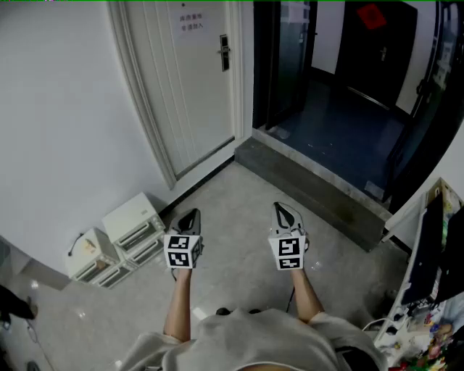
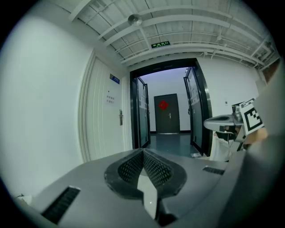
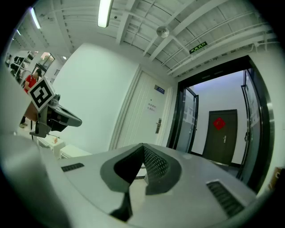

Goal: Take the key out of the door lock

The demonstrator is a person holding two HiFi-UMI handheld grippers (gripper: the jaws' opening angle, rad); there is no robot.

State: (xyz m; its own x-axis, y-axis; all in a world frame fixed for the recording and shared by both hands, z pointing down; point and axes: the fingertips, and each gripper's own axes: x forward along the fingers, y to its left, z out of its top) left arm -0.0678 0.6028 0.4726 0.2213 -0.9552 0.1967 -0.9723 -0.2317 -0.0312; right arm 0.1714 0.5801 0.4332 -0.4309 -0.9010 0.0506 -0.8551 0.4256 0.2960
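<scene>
Left gripper (image 1: 193, 213) jaws together and empty, right gripper (image 1: 279, 207) likewise, both well short of the white door (image 1: 192, 87), lock plate (image 1: 224, 52) upright, key too small to see

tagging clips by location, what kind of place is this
Probably a hallway in an office or institutional building: a white door with a posted notice, a green exit sign overhead, and black-framed glass doors onto a darker corridor.
</scene>
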